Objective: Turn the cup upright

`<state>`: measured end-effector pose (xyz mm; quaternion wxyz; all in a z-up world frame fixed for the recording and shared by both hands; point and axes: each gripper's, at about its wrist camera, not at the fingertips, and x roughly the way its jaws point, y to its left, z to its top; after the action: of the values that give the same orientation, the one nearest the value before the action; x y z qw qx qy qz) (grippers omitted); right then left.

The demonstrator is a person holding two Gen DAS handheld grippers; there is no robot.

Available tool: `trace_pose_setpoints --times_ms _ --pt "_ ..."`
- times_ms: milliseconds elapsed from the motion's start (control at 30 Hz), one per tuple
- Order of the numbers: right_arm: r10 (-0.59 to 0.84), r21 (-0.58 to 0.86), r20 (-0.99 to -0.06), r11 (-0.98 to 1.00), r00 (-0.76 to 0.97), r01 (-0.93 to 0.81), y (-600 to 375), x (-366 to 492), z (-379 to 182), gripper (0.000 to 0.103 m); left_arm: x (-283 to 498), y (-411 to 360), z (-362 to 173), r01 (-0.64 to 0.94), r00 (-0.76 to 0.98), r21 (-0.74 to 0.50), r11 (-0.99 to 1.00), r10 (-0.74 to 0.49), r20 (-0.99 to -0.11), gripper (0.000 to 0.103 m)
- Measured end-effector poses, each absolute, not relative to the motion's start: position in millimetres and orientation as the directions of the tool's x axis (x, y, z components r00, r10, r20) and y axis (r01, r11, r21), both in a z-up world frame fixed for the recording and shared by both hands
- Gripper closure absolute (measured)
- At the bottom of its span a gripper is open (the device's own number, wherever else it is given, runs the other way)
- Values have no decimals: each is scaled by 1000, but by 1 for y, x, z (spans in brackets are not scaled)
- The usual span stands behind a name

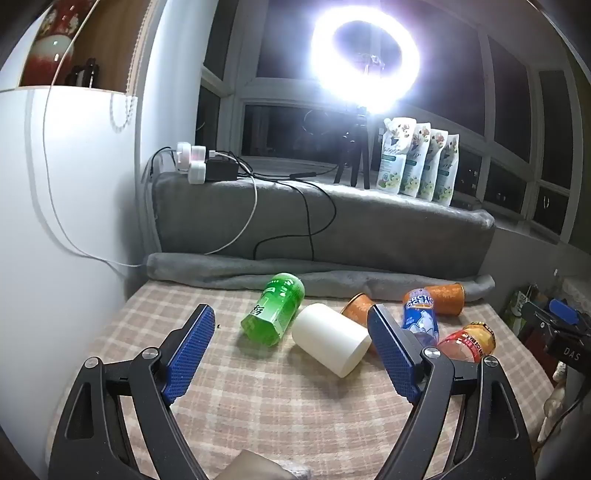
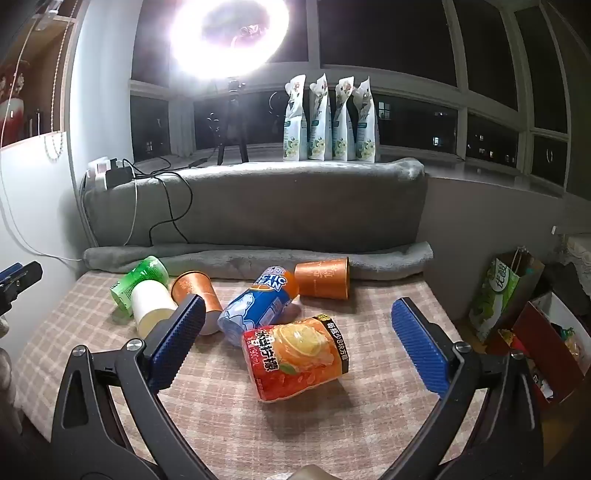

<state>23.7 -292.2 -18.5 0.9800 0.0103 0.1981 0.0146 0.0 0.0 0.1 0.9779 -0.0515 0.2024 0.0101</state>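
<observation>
The white cup [image 1: 331,340] lies on its side on the checked tablecloth [image 1: 258,406], just ahead of the left gripper [image 1: 291,319], between its wide-open, empty fingers. The right gripper [image 2: 299,314] also gapes empty. Beyond lie a green bottle [image 1: 274,309] and, seemingly, two orange cups [image 2: 322,278].

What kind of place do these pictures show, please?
Probably a room in a home at night, set up for filming: a checked cloth-covered surface beside a bay window, a grey blanket over the sill, and a ring light.
</observation>
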Motion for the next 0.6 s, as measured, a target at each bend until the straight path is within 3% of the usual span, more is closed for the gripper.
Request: trace_pose_setpoints --times_ms 600 --pt "16 15 -370 1000 929 -11 -289 24 -19 0 -4 4 0 -82 922 -84 993 44 -385 18"
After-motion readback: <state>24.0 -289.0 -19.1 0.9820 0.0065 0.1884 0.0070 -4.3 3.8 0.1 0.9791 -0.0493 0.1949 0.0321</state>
